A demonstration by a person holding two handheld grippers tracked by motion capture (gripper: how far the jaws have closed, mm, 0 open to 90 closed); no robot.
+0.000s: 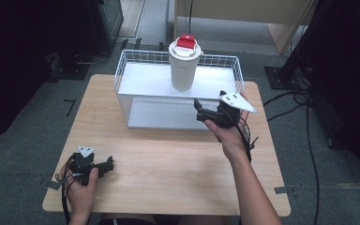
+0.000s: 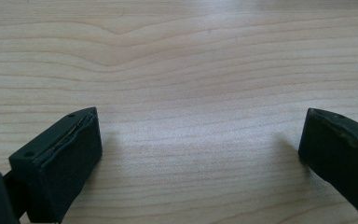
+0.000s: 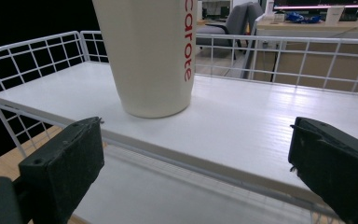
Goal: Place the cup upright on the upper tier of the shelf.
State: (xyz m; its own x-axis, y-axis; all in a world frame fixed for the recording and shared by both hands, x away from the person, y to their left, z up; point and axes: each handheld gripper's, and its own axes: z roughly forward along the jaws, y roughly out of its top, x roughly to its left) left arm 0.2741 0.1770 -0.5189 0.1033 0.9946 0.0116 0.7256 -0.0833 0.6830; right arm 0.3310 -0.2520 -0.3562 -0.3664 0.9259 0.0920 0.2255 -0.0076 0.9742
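High view showed a cream tumbler (image 1: 183,65) with a red-topped lid standing upright on the top shelf of a white wire rack (image 1: 131,70), its contents hidden, while the right gripper (image 1: 205,111) hovered just before it, jaws wide, and the left gripper (image 1: 107,165) rested wide-jawed on the table (image 1: 168,164).

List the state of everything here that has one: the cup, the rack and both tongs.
Cup: upright on the rack's top shelf, red-topped lid on, not gripped.
Rack: standing on the table, lower shelf bare.
Left tongs: open, holding nothing, low over the table.
Right tongs: open, holding nothing, facing the cup.
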